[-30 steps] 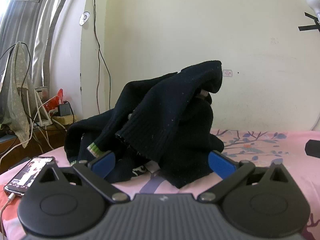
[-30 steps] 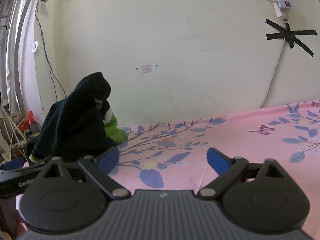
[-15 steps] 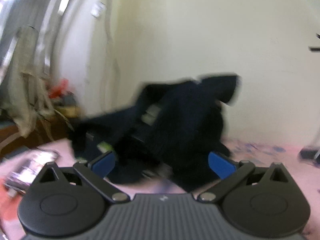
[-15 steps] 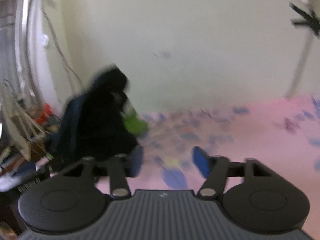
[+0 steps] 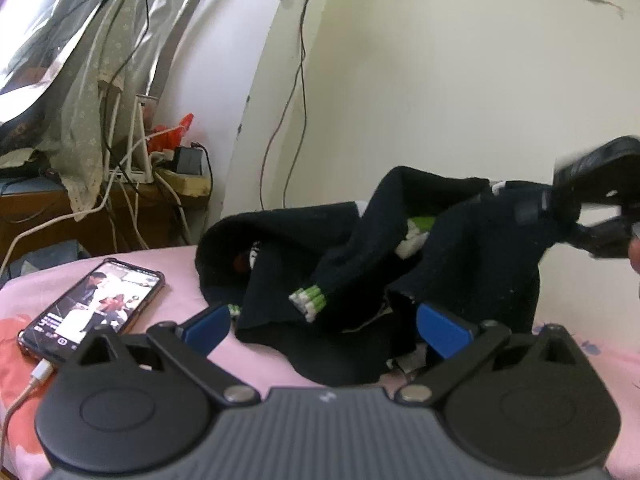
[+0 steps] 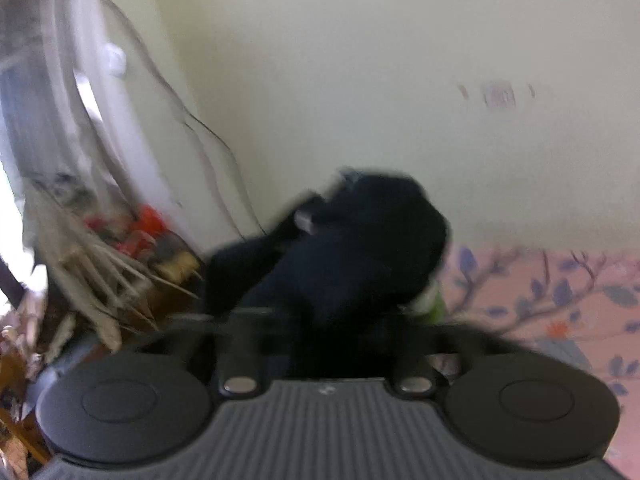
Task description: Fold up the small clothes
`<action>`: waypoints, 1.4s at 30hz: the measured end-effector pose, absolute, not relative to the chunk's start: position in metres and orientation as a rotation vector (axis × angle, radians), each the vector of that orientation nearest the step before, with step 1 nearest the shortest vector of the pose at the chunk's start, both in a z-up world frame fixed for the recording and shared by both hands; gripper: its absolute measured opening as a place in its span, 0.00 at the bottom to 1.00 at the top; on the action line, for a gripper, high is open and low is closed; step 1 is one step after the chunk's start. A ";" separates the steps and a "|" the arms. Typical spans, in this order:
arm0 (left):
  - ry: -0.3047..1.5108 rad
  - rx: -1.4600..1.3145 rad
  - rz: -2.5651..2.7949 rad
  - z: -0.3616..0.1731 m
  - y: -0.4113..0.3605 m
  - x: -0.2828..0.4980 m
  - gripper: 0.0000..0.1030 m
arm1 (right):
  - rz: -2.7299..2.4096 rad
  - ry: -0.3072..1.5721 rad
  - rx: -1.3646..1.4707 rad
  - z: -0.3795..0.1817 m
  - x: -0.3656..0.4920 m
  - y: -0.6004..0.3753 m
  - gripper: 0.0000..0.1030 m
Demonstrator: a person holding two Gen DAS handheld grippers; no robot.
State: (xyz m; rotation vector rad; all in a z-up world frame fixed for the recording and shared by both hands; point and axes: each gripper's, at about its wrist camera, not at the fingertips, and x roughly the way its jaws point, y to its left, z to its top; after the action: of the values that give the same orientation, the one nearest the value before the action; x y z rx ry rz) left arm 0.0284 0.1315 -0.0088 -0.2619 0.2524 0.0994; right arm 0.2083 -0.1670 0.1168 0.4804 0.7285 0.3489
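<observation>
A crumpled black knit garment (image 5: pixel 400 264) with green-and-white striped cuffs (image 5: pixel 310 300) lies in a heap on the pink floral bedsheet (image 5: pixel 180 268) against the wall. My left gripper (image 5: pixel 324 324) is open, its blue pads at the heap's front edge. In the left wrist view my right gripper (image 5: pixel 560 208) comes in from the right and is shut on the garment's upper right part. The right wrist view is blurred; the garment (image 6: pixel 360 248) fills the space in front of that gripper and hides its fingertips.
A phone (image 5: pixel 92 312) with a lit screen and a charging cable lies on the sheet to the left. Beyond the bed's left edge stands a wooden shelf (image 5: pixel 120 208) with cables, a power strip and hanging cloth. A pale wall (image 5: pixel 440 80) stands right behind the heap.
Both grippers swung toward the heap. The right gripper went from open over the bare sheet to shut on the garment's top. The heap's peak has dropped and been pulled rightward.
</observation>
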 end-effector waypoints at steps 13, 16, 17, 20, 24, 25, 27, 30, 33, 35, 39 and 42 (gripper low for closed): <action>0.211 -0.238 0.071 -0.005 0.129 0.022 1.00 | -0.007 0.522 0.449 0.187 0.012 -0.410 0.00; 0.222 -0.187 0.050 0.000 0.113 0.023 1.00 | -0.132 0.686 0.218 0.150 -0.034 -0.418 0.54; 0.226 -0.184 0.028 0.002 0.106 0.022 1.00 | -0.205 0.666 0.129 0.143 -0.048 -0.417 0.64; 0.242 -0.171 -0.019 0.002 0.088 0.021 1.00 | -0.305 0.650 -0.100 0.122 -0.067 -0.416 0.60; 0.250 -0.092 -0.025 -0.005 0.066 0.021 1.00 | -0.101 0.600 -0.090 0.124 -0.055 -0.390 0.59; 0.249 -0.084 -0.016 -0.007 0.065 0.021 1.00 | -0.024 0.580 -0.112 0.125 -0.045 -0.372 0.58; 0.238 -0.085 -0.002 -0.008 0.066 0.020 1.00 | 0.110 0.558 -0.157 0.126 -0.030 -0.340 0.58; 0.232 -0.109 0.010 -0.008 0.071 0.021 1.00 | 0.314 0.575 -0.235 0.114 0.016 -0.278 0.51; 0.236 -0.140 0.010 -0.008 0.077 0.022 1.00 | 0.406 0.652 -0.346 0.084 0.053 -0.229 0.50; 0.231 -0.157 0.007 -0.008 0.081 0.022 1.00 | 0.403 0.694 -0.437 0.065 0.074 -0.211 0.38; 0.224 -0.166 0.009 -0.008 0.082 0.021 1.00 | 0.367 0.733 -0.323 0.072 0.101 -0.225 0.00; 0.213 -0.162 0.010 -0.007 0.081 0.020 1.00 | 0.200 0.605 -0.132 0.116 0.106 -0.279 0.00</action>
State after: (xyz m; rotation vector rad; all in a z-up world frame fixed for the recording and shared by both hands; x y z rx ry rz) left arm 0.0195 0.0815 -0.0075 -0.1620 0.2130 0.0098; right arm 0.1056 -0.2793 0.1159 -0.1317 0.6047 0.1999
